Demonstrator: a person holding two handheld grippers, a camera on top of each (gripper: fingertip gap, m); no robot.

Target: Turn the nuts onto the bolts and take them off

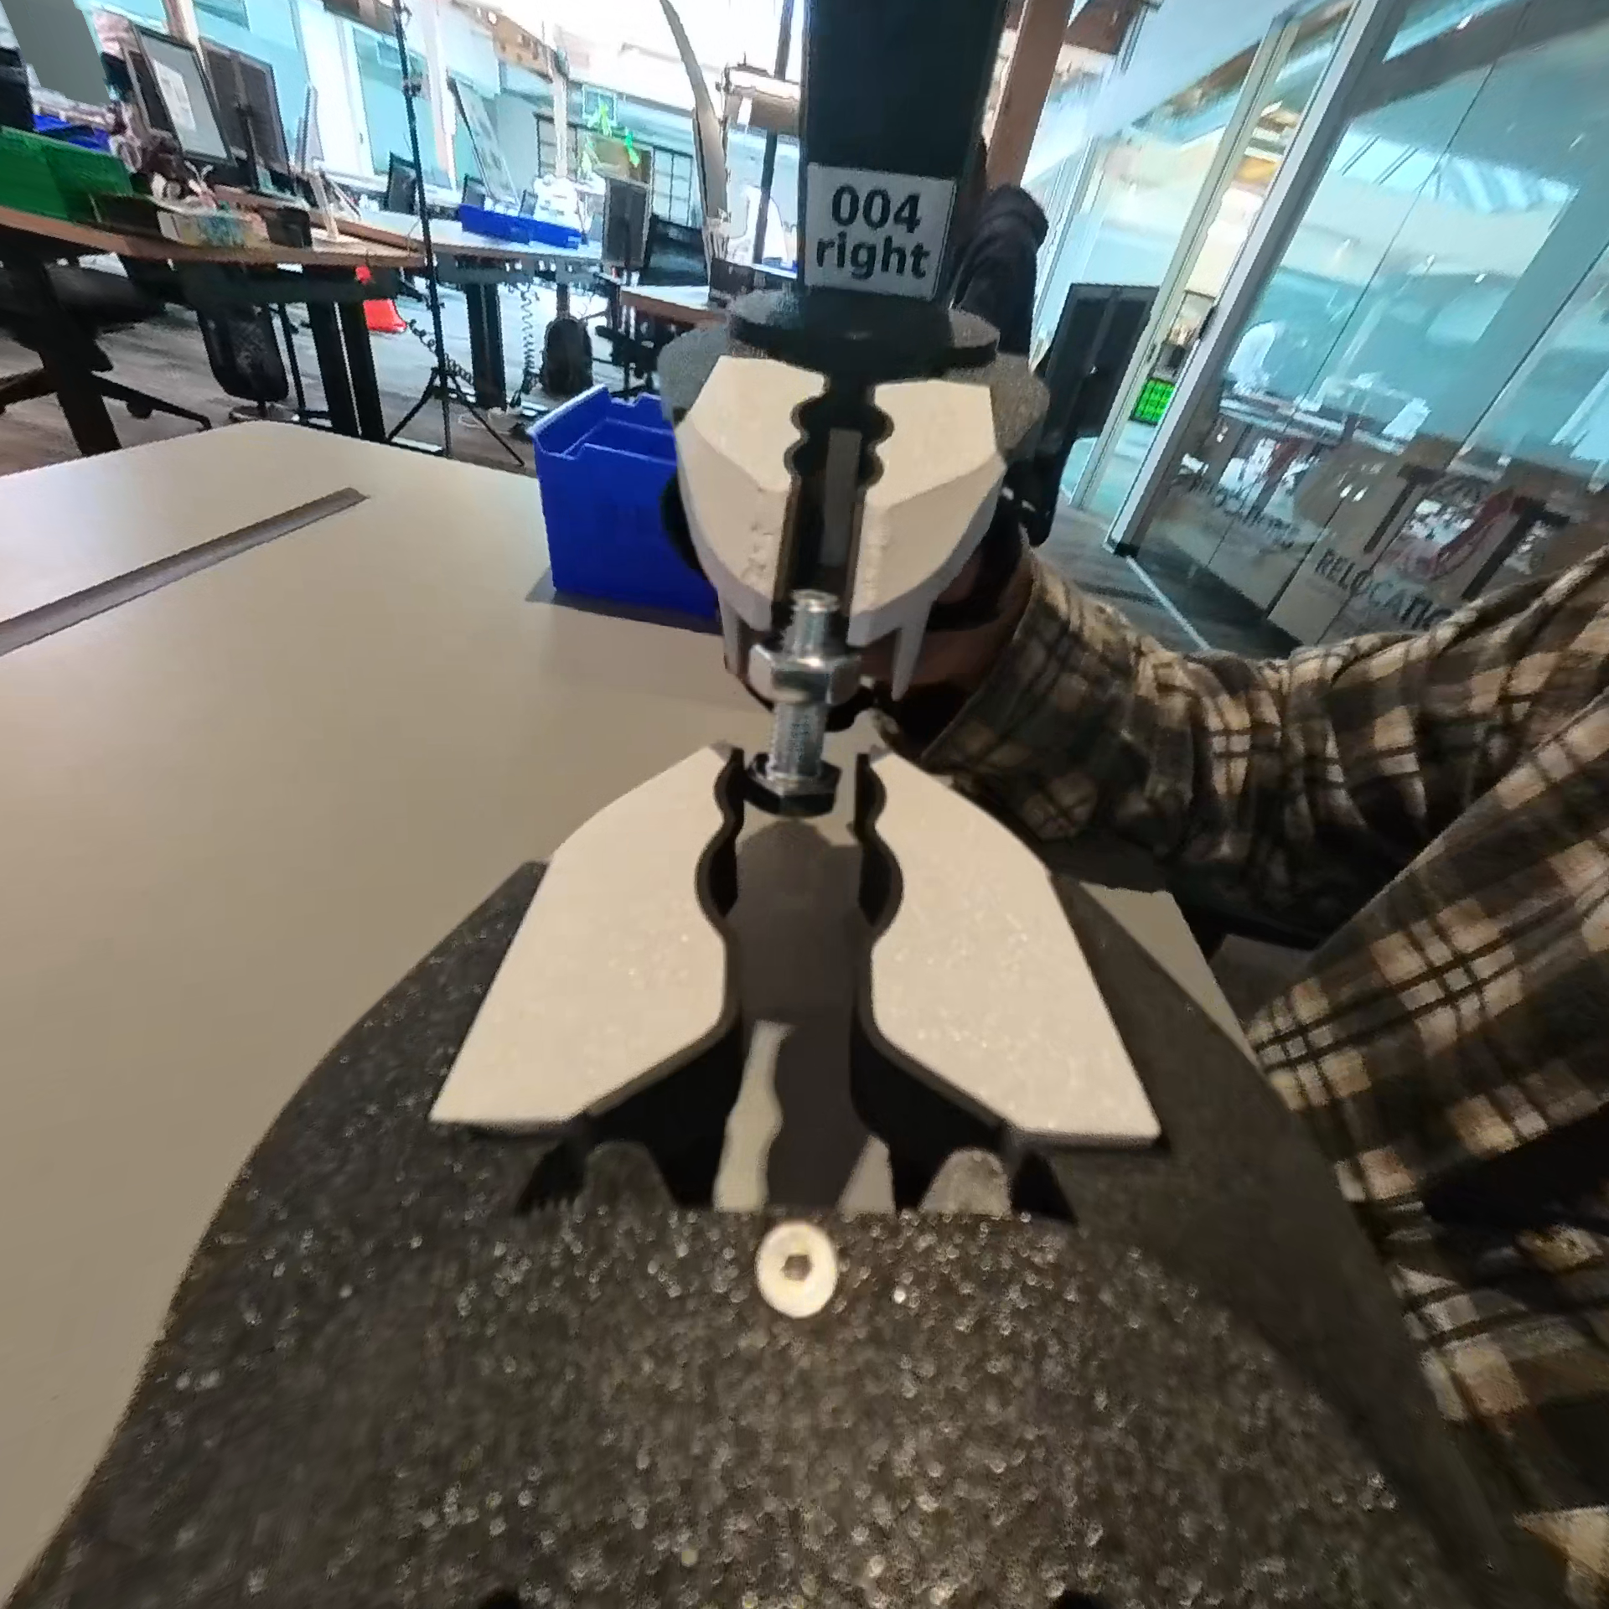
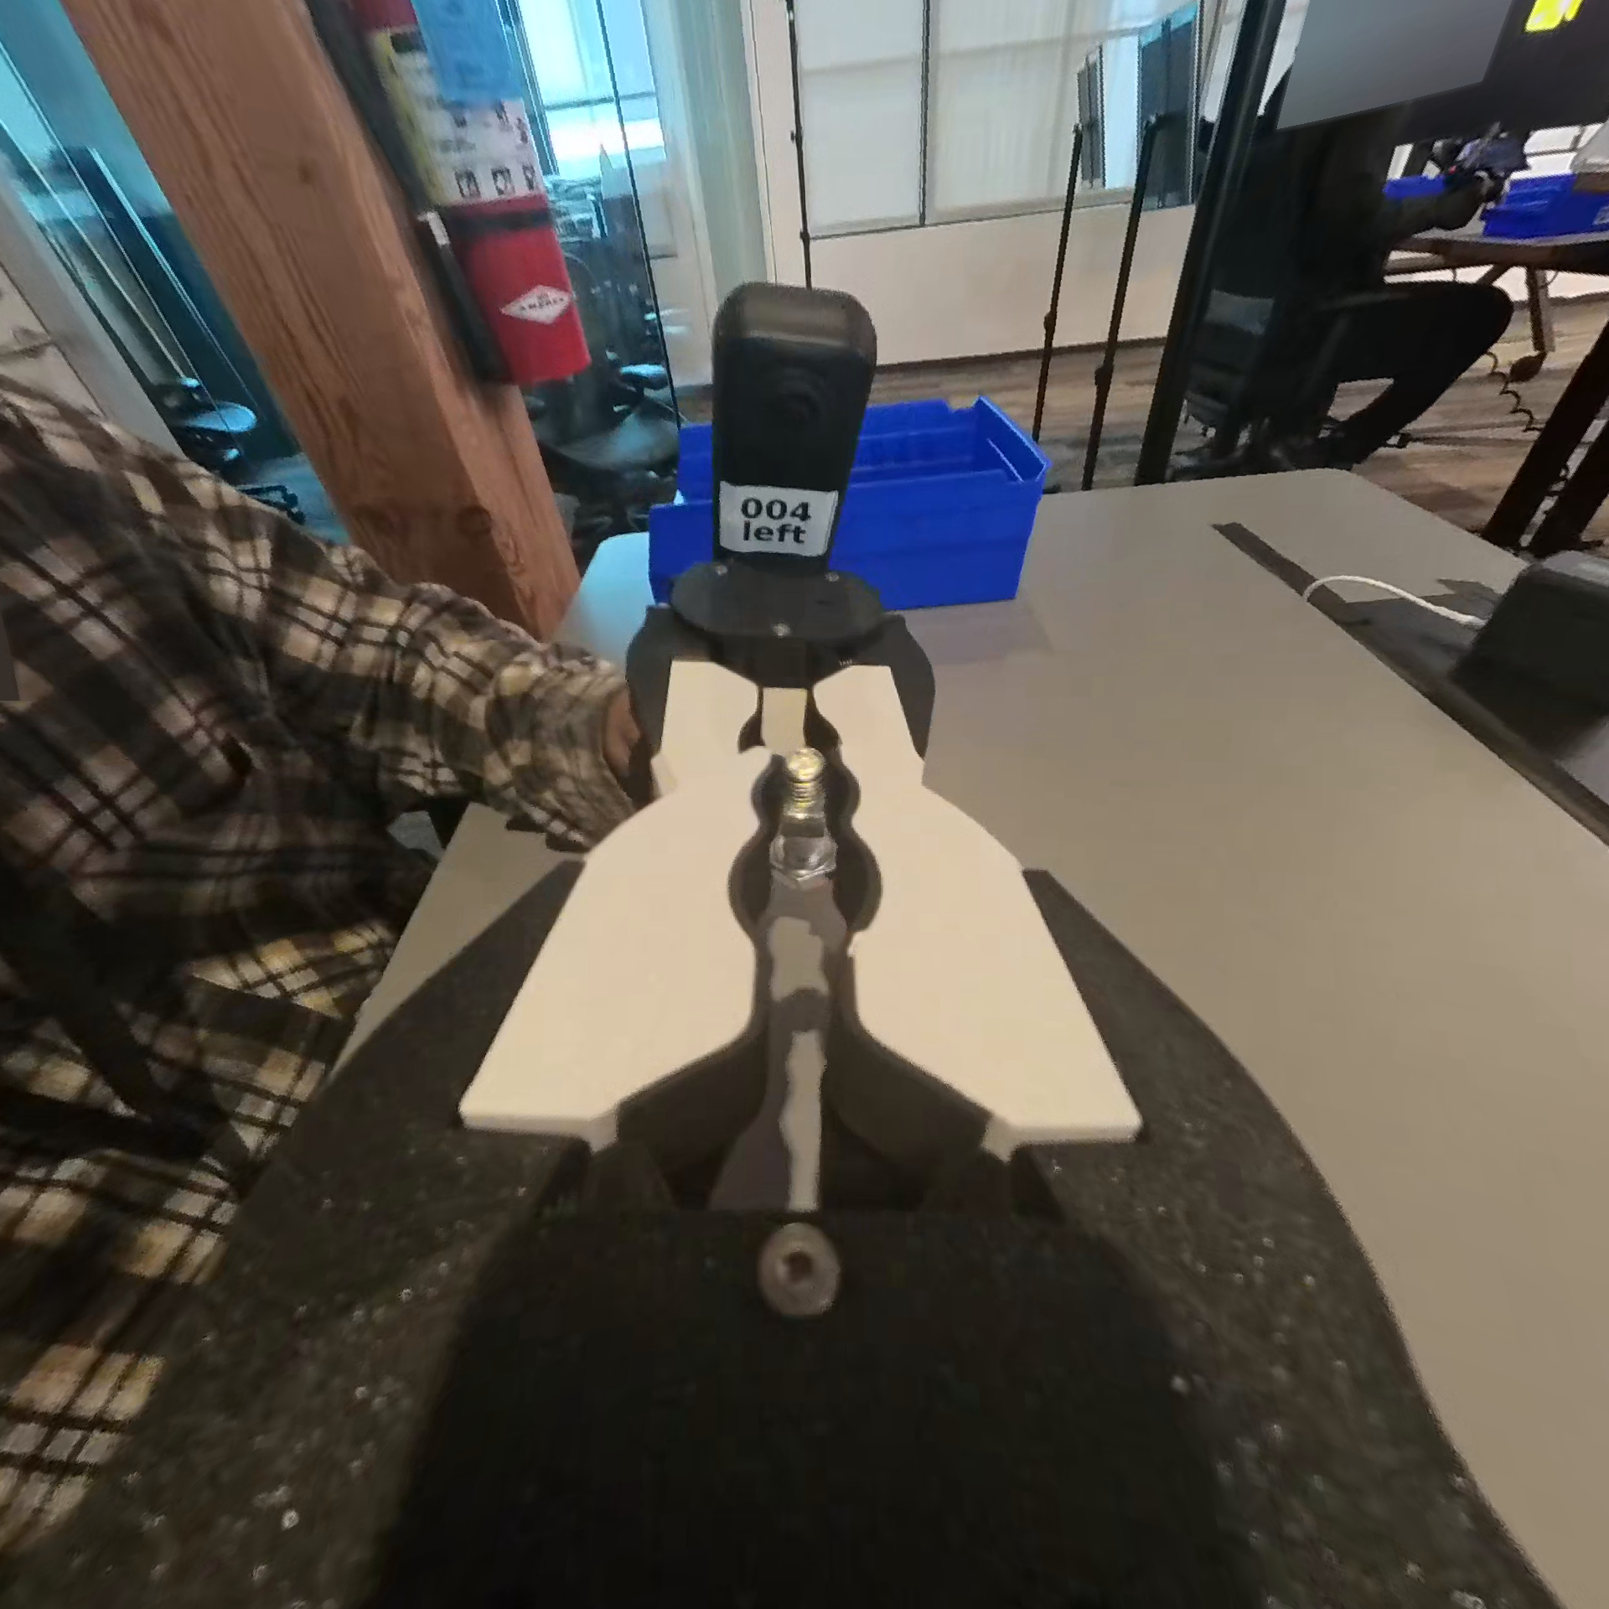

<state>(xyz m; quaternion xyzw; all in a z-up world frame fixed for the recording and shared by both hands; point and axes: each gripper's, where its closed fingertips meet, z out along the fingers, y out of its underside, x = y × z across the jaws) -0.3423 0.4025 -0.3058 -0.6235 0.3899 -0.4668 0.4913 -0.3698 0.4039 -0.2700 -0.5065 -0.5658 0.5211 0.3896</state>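
Observation:
A silver bolt [image 1: 794,740] is held in the air between my two grippers, above the grey table [image 1: 261,696]. My left gripper [image 1: 801,770] is shut on the bolt's hex head at its fingertips. My right gripper [image 1: 823,662] faces it from the far side and is shut on a silver hex nut [image 1: 805,675] threaded partway along the bolt. The bolt's end sticks past the nut, between the right fingers. In the right wrist view the nut [image 2: 801,858] sits between my right gripper's [image 2: 805,827] fingers, with the left gripper [image 2: 797,749] just beyond.
A blue plastic bin [image 1: 601,514] stands at the table's far edge; it also shows in the right wrist view [image 2: 940,522]. A person's plaid sleeve [image 1: 1219,784] reaches in beside the grippers. A dark device with a white cable [image 2: 1541,627] sits by a slot in the table. Spacing between my two grippers at the tips: around 4 centimetres.

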